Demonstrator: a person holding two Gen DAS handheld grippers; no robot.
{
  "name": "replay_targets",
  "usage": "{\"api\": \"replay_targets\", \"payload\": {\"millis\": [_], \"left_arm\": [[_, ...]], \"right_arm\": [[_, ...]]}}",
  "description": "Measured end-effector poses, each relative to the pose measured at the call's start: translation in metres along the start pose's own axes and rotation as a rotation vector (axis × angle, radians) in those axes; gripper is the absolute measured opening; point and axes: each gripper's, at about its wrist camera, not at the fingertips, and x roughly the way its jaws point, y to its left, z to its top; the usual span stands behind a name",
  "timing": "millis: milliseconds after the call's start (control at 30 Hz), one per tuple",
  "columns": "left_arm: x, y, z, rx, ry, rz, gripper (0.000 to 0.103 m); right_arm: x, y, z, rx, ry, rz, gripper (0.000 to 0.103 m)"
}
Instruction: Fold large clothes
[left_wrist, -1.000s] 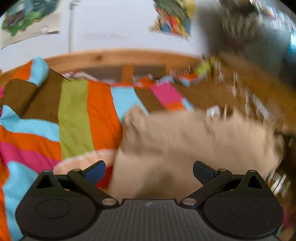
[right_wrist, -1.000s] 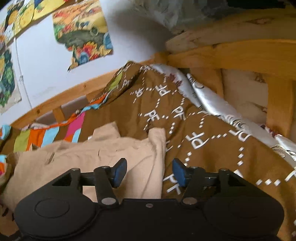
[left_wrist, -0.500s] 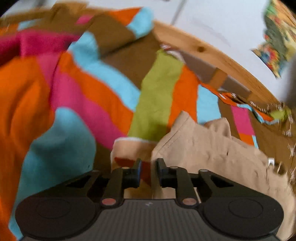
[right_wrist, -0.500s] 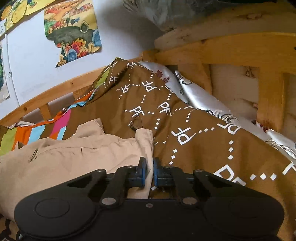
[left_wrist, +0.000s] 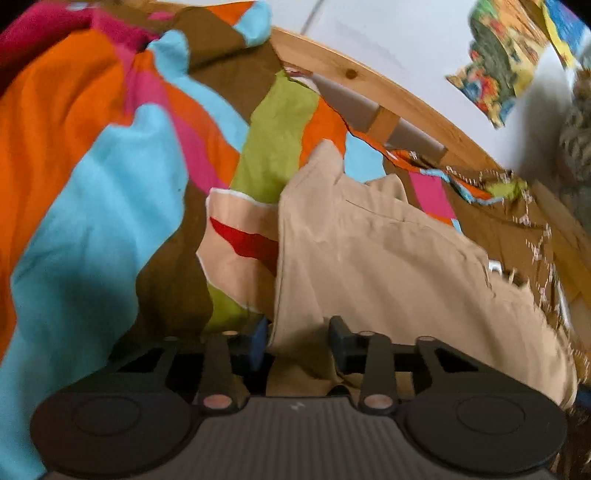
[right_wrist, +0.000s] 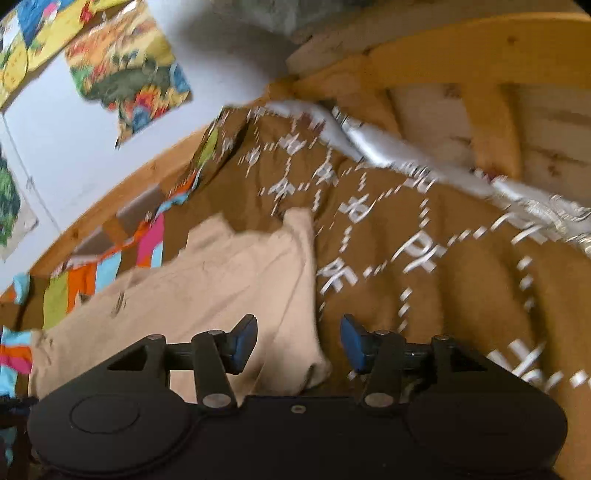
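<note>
Left hand-held gripper (left_wrist: 297, 341) spread, beige garment (left_wrist: 388, 266) edge lying between its blue pads, not pinched. Right hand-held gripper (right_wrist: 298, 343) likewise spread, straddling the garment's (right_wrist: 207, 284) other folded corner. Garment spread over a striped blanket (left_wrist: 110, 155) on the left and a brown patterned blanket (right_wrist: 424, 258) on the right. Beyond, wooden bed frame (right_wrist: 443, 74) and wall posters (right_wrist: 129, 74).

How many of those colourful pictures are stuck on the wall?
3 in the right wrist view: one large picture in the middle, one at the top left corner, one at the left edge. More may lie outside the frame.
</note>
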Motion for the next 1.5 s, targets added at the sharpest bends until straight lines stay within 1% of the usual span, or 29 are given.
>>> {"api": "replay_targets", "payload": {"millis": [33,67,100,133,200,267,333,400,467,533,567,667,700,767,800,833,867,900,933,1000,1033,1100,1167,1200,1267,1333,1400,1433,1500], "left_arm": [[0.002,0.001,0.002,-0.013,0.007,-0.007,0.011],[0.003,-0.001,0.003,-0.004,0.013,-0.003,0.009],[0.005,-0.005,0.005,0.014,0.007,0.01,0.007],[0.004,-0.01,0.005,0.029,-0.002,0.024,0.005],[-0.004,-0.015,0.004,0.009,-0.036,0.033,0.004],[-0.022,-0.016,0.003,-0.033,-0.079,0.012,0.004],[-0.038,-0.019,-0.002,-0.016,-0.096,0.013,0.003],[-0.047,-0.017,-0.01,-0.012,-0.077,0.021,0.003],[-0.043,-0.012,-0.02,-0.018,-0.029,0.046,0.003],[-0.027,-0.009,-0.032,0.018,0.016,0.089,0.004],[-0.021,-0.008,-0.036,0.038,0.024,0.097,0.004],[-0.018,-0.007,-0.04,0.04,0.02,0.091,0.005],[-0.02,-0.006,-0.038,0.041,0.021,0.089,0.008],[-0.026,-0.004,-0.036,0.024,0.026,0.093,0.017],[-0.03,-0.004,-0.035,0.01,0.018,0.101,0.022],[-0.035,-0.005,-0.035,0.01,0.004,0.108,0.023],[-0.043,-0.011,-0.035,0.027,-0.023,0.123,0.027],[-0.05,-0.018,-0.035,0.062,-0.051,0.145,0.046],[-0.055,-0.027,-0.036,0.102,-0.082,0.165,0.072],[-0.065,-0.049,-0.037,0.202,-0.176,0.191,0.084],[-0.064,-0.06,-0.035,0.254,-0.194,0.175,0.084],[-0.051,-0.086,-0.026,0.333,-0.187,0.114,0.085],[-0.03,-0.113,-0.016,0.383,-0.174,0.054,0.085],[-0.018,-0.126,-0.011,0.399,-0.171,0.036,0.085],[0.01,-0.147,-0.005,0.416,-0.148,0.024,0.084],[0.037,-0.155,-0.007,0.425,-0.076,0.031,0.08],[0.061,-0.15,-0.018,0.429,0.025,0.04,0.076],[0.067,-0.144,-0.026,0.425,0.043,0.037,0.076],[0.071,-0.135,-0.044,0.459,0.045,0.046,0.076]], "right_arm": [[0.004,0.002,-0.002,-0.014,0.014,0.001,0.041],[0.008,0.002,-0.004,-0.018,0.021,-0.003,0.026],[0.011,0.001,-0.004,-0.012,0.03,-0.011,0.009],[0.009,-0.001,-0.004,0.01,0.018,-0.003,0.005],[-0.003,0.002,0.003,0.021,-0.038,0.025,0.003],[-0.02,0.012,0.01,-0.026,-0.103,0.025,0.002],[-0.031,0.018,0.013,-0.046,-0.136,0.012,0.002],[-0.032,0.013,0.011,-0.012,-0.102,-0.012,0.001],[-0.019,0.006,0.003,0.013,-0.014,-0.065,0.001],[-0.004,0.003,-0.005,-0.006,0.042,-0.115,0.002],[-0.001,0.003,-0.008,-0.023,0.052,-0.133,0.003],[-0.002,0.008,-0.009,-0.063,0.042,-0.155,0.006],[-0.003,0.009,-0.011,-0.077,0.034,-0.169,0.011],[-0.007,0.016,-0.013,-0.126,0.003,-0.201,0.018],[-0.009,0.023,-0.015,-0.171,-0.021,-0.22,0.027],[-0.012,0.034,-0.017,-0.241,-0.061,-0.238,0.035],[-0.014,0.042,-0.019,-0.304,-0.096,-0.245,0.039],[-0.015,0.056,-0.021,-0.383,-0.139,-0.239,0.049],[-0.016,0.068,-0.024,-0.443,-0.177,-0.223,0.059],[-0.008,0.091,-0.025,-0.52,-0.203,-0.138,0.061],[0.001,0.106,-0.026,-0.556,-0.189,-0.087,0.061],[0.021,0.137,-0.028,-0.614,-0.174,-0.012,0.061],[0.044,0.166,-0.028,-0.651,-0.166,0.057,0.061],[0.054,0.179,-0.027,-0.664,-0.16,0.074,0.061],[0.073,0.201,-0.032,-0.711,-0.146,0.075,0.061],[0.085,0.211,-0.041,-0.756,-0.115,0.043,0.061],[0.098,0.204,-0.057,-0.769,-0.055,0.022,0.061],[0.102,0.198,-0.066,-0.756,-0.03,0.023,0.061],[0.106,0.184,-0.082,-0.738,-0.007,0.021,0.061]]}}
